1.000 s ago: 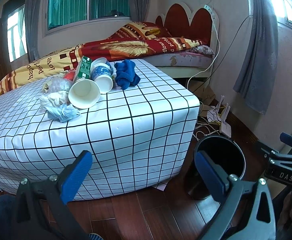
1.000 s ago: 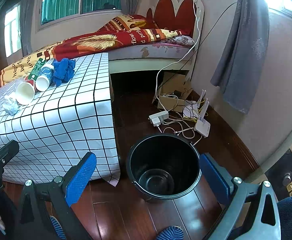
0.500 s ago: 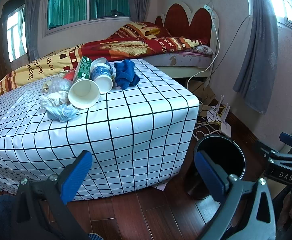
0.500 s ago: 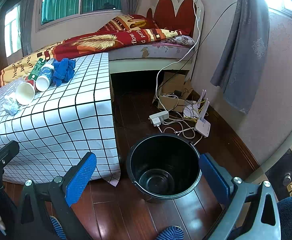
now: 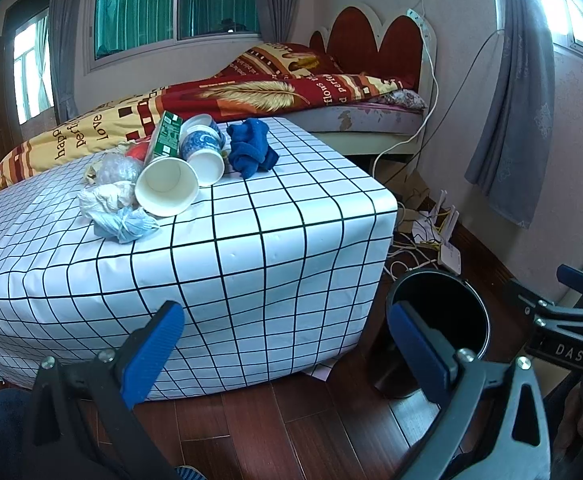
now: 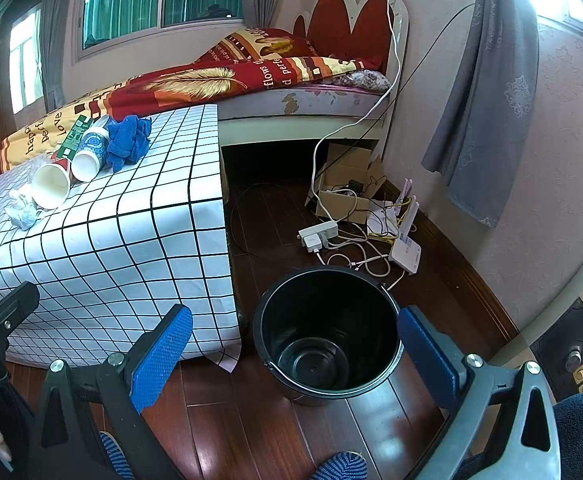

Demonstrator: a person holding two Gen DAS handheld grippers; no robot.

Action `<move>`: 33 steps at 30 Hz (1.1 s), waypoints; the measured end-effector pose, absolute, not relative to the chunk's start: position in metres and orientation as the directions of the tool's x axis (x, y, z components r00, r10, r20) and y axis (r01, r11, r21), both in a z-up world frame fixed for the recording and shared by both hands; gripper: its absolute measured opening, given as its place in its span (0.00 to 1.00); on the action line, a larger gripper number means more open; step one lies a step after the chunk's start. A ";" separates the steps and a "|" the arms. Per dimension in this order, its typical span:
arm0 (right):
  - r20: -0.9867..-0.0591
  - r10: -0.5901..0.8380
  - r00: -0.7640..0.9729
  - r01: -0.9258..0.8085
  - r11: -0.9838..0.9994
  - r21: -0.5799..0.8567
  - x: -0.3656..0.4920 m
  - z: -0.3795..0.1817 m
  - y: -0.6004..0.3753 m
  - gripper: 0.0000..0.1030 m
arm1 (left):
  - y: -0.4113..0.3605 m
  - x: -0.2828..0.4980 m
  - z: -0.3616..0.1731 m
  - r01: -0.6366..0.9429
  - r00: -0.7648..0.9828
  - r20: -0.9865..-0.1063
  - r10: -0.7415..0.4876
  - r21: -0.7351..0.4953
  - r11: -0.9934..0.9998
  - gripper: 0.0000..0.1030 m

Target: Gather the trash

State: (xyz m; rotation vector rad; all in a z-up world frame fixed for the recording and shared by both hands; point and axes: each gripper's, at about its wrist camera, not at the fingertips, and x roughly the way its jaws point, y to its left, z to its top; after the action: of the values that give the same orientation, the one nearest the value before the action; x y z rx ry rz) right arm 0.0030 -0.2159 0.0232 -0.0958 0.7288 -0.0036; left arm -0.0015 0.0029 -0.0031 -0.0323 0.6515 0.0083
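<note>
On the checked table (image 5: 251, 248): two paper cups (image 5: 166, 191), one green carton (image 5: 165, 136), one blue cloth (image 5: 251, 151), crumpled wrappers (image 5: 119, 216) | bedroom, wood floor, one empty black bucket (image 6: 327, 332) beside table | cups lie sideways, mouths toward camera | left gripper (image 5: 287, 344) and right gripper (image 6: 295, 344) both spread, holding nothing

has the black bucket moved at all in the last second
No. In the right wrist view the black bucket sits in the same spot beside the corner of the checked tablecloth, just short of the white router.
</note>
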 end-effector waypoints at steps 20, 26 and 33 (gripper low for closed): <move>-0.667 0.027 0.745 -0.089 0.994 -0.058 0.009 0.023 -0.207 1.00 | 0.019 0.001 0.004 -0.051 0.813 -0.583 0.012 -0.050 0.997 1.00; -0.648 0.130 0.751 -0.188 0.982 -0.021 0.022 0.033 -0.186 1.00 | 0.058 0.014 0.008 -0.110 0.810 -0.582 0.075 -0.025 0.994 1.00; -0.619 0.247 0.745 -0.317 0.948 -0.003 0.055 0.045 -0.142 1.00 | 0.121 0.036 0.002 -0.259 0.802 -0.570 0.178 -0.063 0.964 1.00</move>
State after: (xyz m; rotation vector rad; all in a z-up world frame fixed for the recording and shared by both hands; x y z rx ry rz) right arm 0.0552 -0.1417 0.0450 -0.1104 0.6615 0.3092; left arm 0.0361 0.1211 0.0017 -0.1405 0.5964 0.2346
